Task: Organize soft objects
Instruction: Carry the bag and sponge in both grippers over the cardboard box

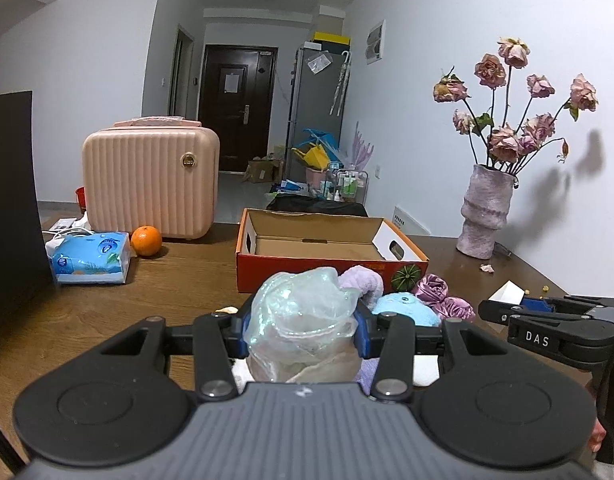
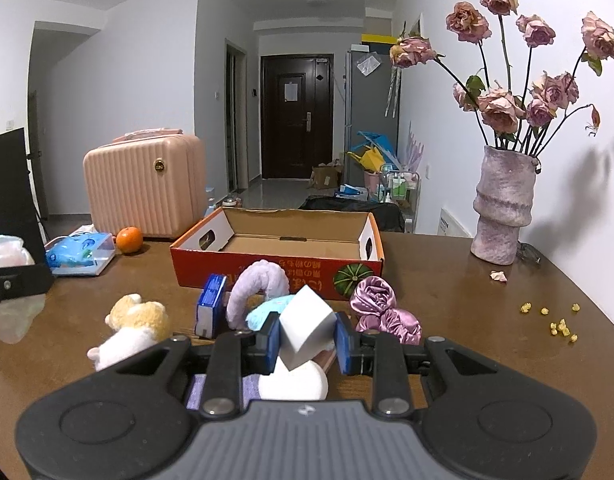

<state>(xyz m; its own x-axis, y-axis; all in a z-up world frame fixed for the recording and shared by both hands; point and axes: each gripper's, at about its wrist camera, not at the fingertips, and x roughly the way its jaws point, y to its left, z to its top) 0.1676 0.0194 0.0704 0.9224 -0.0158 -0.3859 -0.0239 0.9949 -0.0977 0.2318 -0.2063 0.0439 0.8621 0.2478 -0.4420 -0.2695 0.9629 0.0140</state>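
My left gripper (image 1: 303, 330) is shut on a crumpled clear plastic bag (image 1: 303, 316) and holds it above the table, short of the open orange cardboard box (image 1: 331, 276). My right gripper (image 2: 307, 340) is shut on a white sponge block (image 2: 307, 324); it also shows at the right of the left wrist view (image 1: 507, 304). Ahead of it lie a lilac plush ring (image 2: 259, 284), a light blue plush (image 2: 267, 312), a purple satin scrunchie (image 2: 381, 308), a bear plush toy (image 2: 131, 328) and a blue-white small box (image 2: 211, 306). The cardboard box (image 2: 279, 268) is empty inside.
A pink suitcase (image 1: 151, 184), an orange (image 1: 146, 241) and a tissue pack (image 1: 91, 258) stand at the left. A vase of dried roses (image 2: 503, 208) stands at the right by the wall. Yellow crumbs (image 2: 555, 320) lie on the brown table (image 2: 487, 312). A dark panel (image 1: 11, 216) is far left.
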